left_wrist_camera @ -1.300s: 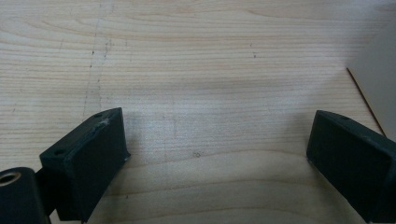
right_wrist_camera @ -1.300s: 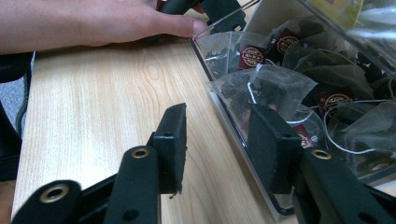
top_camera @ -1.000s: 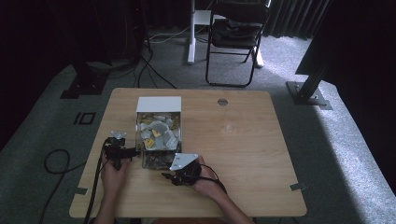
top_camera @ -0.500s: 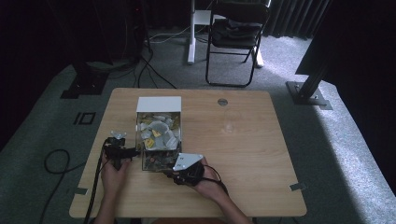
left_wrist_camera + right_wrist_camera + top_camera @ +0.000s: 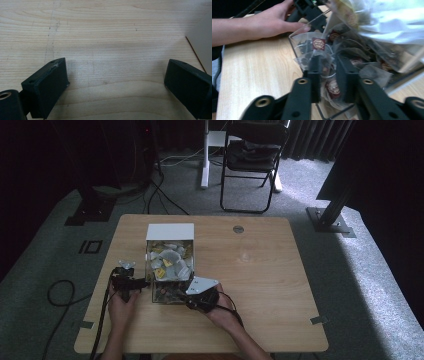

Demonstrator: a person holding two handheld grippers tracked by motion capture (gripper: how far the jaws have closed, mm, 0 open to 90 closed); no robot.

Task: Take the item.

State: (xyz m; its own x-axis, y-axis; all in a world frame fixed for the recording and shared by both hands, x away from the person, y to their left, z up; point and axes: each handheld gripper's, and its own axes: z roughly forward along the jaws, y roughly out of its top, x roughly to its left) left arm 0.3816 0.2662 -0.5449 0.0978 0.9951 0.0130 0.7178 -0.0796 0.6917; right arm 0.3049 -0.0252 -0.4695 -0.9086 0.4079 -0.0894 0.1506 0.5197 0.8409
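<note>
A clear box [image 5: 169,251] full of tea bags stands on the wooden table [image 5: 260,270], its white lid [image 5: 169,231] raised at the back. My right gripper [image 5: 176,295] reaches into the near end of the box [image 5: 292,43]. Its jaws have just been closing and stand narrow around a tea bag [image 5: 333,88] with a red label, a small gap still visible on either side. My left gripper [image 5: 127,280] rests on the table just left of the box. Its jaws [image 5: 115,82] are wide open over bare wood, and the box wall [image 5: 202,37] is at the right.
A person's left hand [image 5: 274,21] lies on the table beside the box. A round grommet [image 5: 238,229] sits in the table's far side. A folding chair [image 5: 252,155] and cables [image 5: 55,292] stand on the floor beyond and left of the table.
The right gripper has shifted slightly deeper into the box's near end. The left gripper has not moved.
</note>
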